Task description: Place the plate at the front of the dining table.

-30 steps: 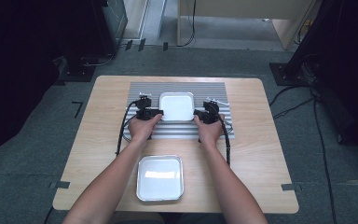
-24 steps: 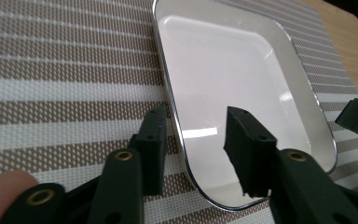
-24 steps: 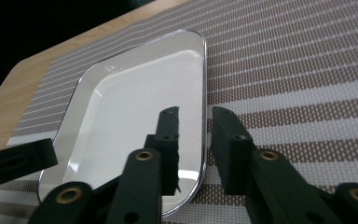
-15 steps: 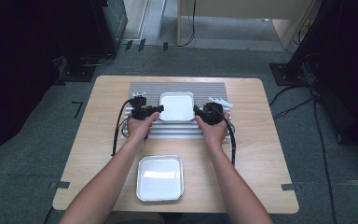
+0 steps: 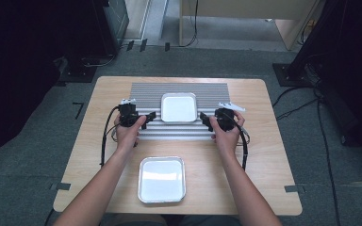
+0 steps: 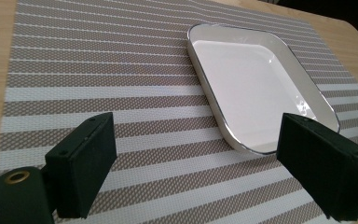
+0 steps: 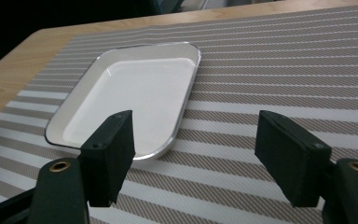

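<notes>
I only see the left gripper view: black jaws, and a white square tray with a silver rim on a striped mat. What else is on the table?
Observer: The high view shows a second white silver-rimmed tray on the bare wooden table, nearer the person.
Operator: And the other hand?
Observer: The right gripper sits just right of the far tray on the striped mat, apart from it. Its jaws have just been opening, with nothing between them.
Operator: Is mine touching?
Observer: No, the left gripper stands clear of its left rim, jaws also just opening, empty.
</notes>
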`<move>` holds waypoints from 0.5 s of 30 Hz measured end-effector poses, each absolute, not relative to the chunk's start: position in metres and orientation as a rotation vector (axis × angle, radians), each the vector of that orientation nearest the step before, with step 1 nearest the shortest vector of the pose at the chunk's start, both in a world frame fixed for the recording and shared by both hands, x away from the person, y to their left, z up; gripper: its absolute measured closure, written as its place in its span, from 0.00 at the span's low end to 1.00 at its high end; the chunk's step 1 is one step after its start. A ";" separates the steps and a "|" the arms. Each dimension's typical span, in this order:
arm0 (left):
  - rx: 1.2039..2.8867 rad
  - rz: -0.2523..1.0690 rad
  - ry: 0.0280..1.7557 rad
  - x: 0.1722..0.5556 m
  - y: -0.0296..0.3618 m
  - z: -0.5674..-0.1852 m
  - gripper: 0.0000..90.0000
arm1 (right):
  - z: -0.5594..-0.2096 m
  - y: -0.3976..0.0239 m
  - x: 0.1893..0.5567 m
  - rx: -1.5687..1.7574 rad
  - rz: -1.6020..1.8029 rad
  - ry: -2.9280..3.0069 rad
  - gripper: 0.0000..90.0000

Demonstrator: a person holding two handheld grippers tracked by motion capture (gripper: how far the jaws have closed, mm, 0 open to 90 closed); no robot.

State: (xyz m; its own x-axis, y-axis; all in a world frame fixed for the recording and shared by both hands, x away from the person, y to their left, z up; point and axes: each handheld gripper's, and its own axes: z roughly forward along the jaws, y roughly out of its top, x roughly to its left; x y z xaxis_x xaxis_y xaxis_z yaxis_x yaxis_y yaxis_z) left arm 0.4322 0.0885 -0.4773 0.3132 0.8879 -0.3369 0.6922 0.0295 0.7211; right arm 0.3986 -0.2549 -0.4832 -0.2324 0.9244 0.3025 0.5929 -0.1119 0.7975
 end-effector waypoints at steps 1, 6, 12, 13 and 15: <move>1.716 0.297 1.428 0.429 0.091 -0.477 0.13 | -0.483 -0.255 0.399 1.670 1.279 1.808 0.33; 1.726 0.302 1.394 0.413 0.103 -0.478 0.13 | -0.483 -0.264 0.385 1.651 1.255 1.830 0.31; 1.760 0.336 1.379 0.400 0.111 -0.483 0.13 | -0.481 -0.269 0.374 1.632 1.238 1.838 0.29; 1.759 0.333 1.378 0.398 0.113 -0.483 0.13 | -0.481 -0.269 0.374 1.632 1.238 1.838 0.29; 1.761 0.342 1.370 0.392 0.119 -0.485 0.13 | -0.482 -0.272 0.370 1.623 1.236 1.844 0.29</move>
